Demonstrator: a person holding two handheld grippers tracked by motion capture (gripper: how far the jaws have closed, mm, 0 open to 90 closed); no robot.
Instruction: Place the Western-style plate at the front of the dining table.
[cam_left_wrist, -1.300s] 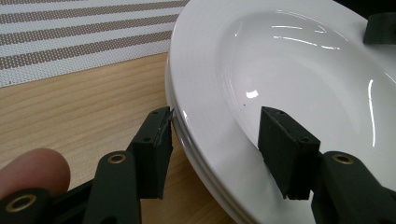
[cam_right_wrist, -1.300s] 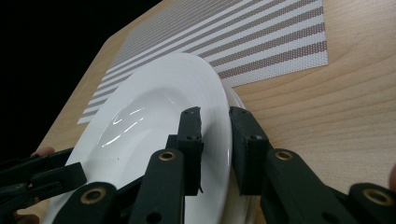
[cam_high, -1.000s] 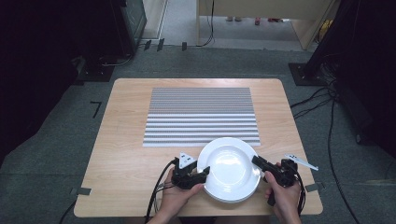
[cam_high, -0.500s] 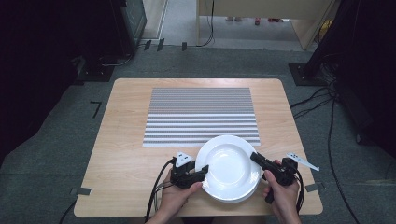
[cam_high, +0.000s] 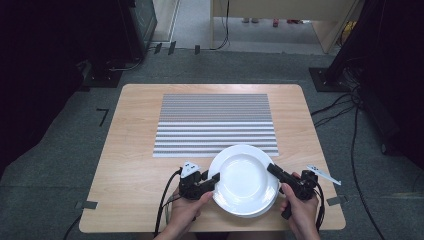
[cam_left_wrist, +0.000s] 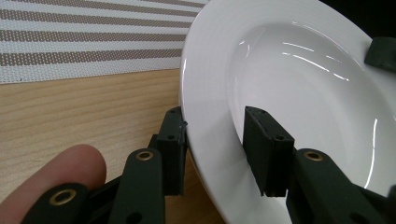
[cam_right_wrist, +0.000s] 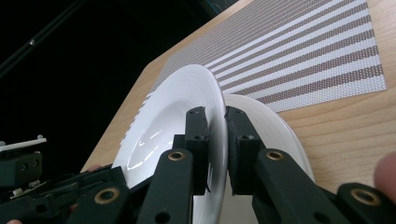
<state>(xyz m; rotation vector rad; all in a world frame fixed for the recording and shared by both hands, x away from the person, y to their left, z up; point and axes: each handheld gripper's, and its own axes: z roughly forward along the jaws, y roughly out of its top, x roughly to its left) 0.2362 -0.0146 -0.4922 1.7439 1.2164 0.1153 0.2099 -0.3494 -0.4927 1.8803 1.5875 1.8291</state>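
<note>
Plate lift, two-gripper hold. Right gripper (cam_right_wrist: 215, 135) is clamped on the rim of the top plate (cam_right_wrist: 173, 112), one pad on each face, and that edge is tipped up off the lower plate (cam_right_wrist: 280, 130) just behind its jaws. Left gripper (cam_left_wrist: 215, 140) straddles the opposite rim. Its jaws have just been closing with the rim between them: the outer pad touches the rim edge, the inner pad looks just clear of the top face. So I'd call it not pinching yet.

From the high view, the top plate (cam_high: 245, 180) sits between the two grippers, left gripper (cam_high: 216, 177) at one side, right gripper (cam_high: 270, 167) at the other, and the striped mat (cam_high: 215, 120) lies just ahead of both.

To do it well:
- finish the left squeeze before any lift, rim seated deep in the pads, not on the tips
- hold the right grip steady meanwhile, since glazed china slips easily
- raise both sides level so the lower plate doesn't drag along

Hard to read:
- contact of the left inner pad, which glare on the glaze masks
- lower plate is mostly covered, so I can't tell whether the top plate's left edge is clear of it
- near edge of the table (cam_high: 135, 165) and both forearms are cut off by the frame
</note>
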